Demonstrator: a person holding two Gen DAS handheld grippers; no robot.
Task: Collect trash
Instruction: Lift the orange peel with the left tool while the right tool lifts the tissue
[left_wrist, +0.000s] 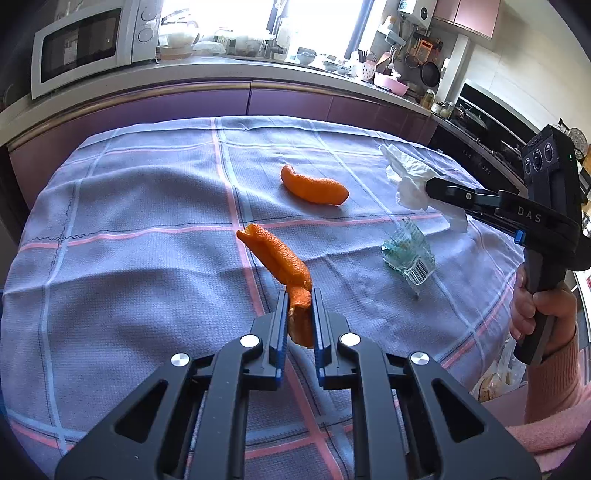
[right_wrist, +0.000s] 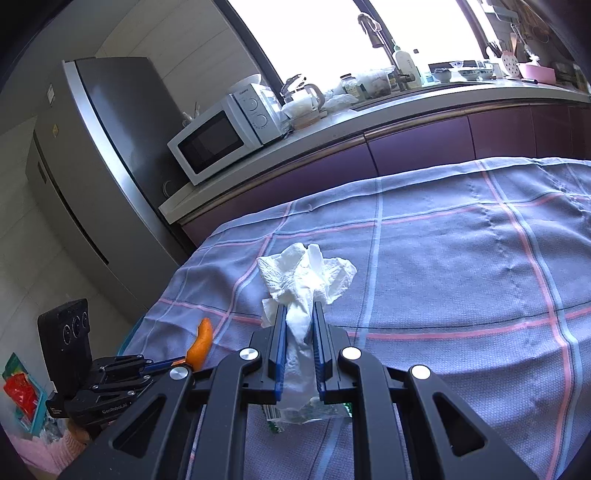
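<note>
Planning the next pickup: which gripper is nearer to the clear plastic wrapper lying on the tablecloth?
Right. The right gripper, shut on the tissue, hangs just above the plastic wrapper. The left gripper, holding an orange peel, sits farther off to the wrapper's left.

Hard daylight pours through the blown-out kitchen window (left_wrist: 321, 22), washing out the sill. A sunlit patch falls across the checked lilac tablecloth (left_wrist: 147, 206), its near half in shade. Both fisheye views bend the countertop (right_wrist: 369, 122) and darken at the corners; focus stays sharp.
</note>
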